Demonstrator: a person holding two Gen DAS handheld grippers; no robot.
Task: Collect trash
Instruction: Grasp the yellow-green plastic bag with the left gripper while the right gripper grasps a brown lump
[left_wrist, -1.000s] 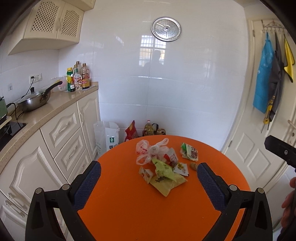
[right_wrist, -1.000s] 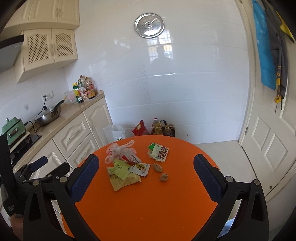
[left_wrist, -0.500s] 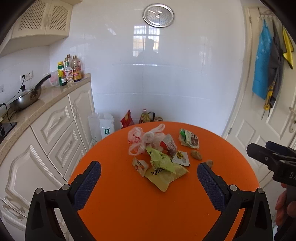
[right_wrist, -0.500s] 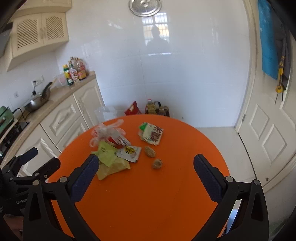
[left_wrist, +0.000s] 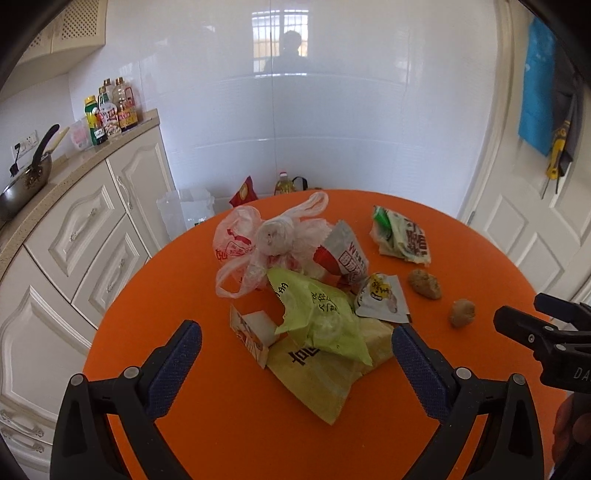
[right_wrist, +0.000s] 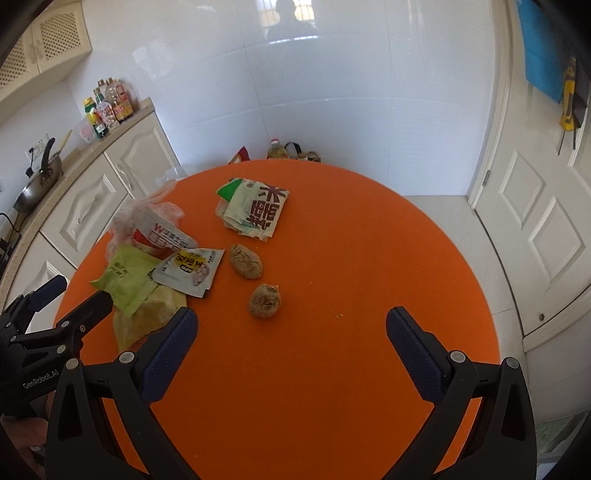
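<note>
Both grippers hover over the orange table (right_wrist: 332, 229) with fingers spread and empty: the left gripper (left_wrist: 295, 354) faces the wrappers (left_wrist: 317, 314), the right gripper (right_wrist: 288, 339) the brown lump (right_wrist: 264, 300). The step looks like approach; next, lower and pinch.

Both grippers are closing in and tipping down over the orange table (left_wrist: 155, 325). The left gripper (left_wrist: 293, 354) now hangs right above the green wrapper (left_wrist: 321, 314), the right gripper (right_wrist: 288, 332) just short of the nearer brown lump (right_wrist: 264, 301), jaws spread wide, the litter unmoved.
</note>
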